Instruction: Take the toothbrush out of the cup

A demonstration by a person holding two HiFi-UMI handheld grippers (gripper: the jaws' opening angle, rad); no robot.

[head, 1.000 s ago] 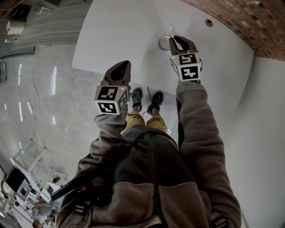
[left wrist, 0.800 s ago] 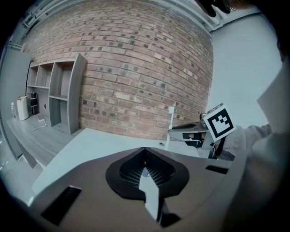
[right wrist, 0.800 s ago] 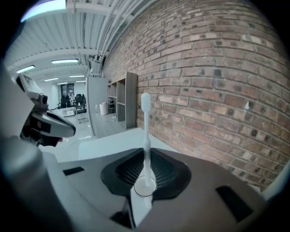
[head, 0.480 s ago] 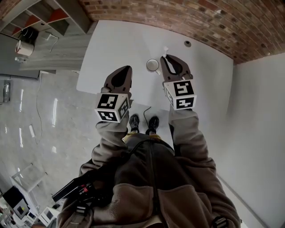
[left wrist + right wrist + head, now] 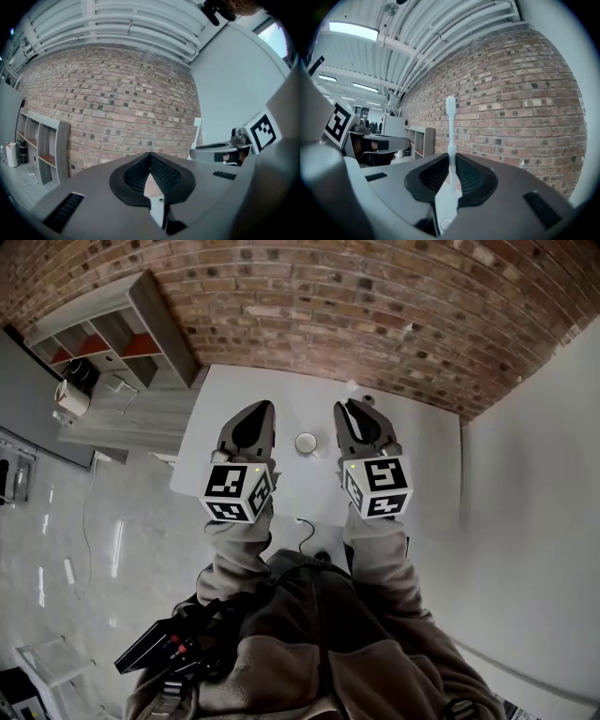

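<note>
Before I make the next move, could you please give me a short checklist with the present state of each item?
1. Toothbrush out of the cup: ok, it is held up above the table.
2. Right gripper grip: ok, jaws closed on the toothbrush handle, brush pointing straight out.
3. Left gripper free: ok, jaws together, nothing between them.
4. Cup upright on the white table: ok.
5. Small dark spot on the table beyond the right gripper: cannot tell what it is.
</note>
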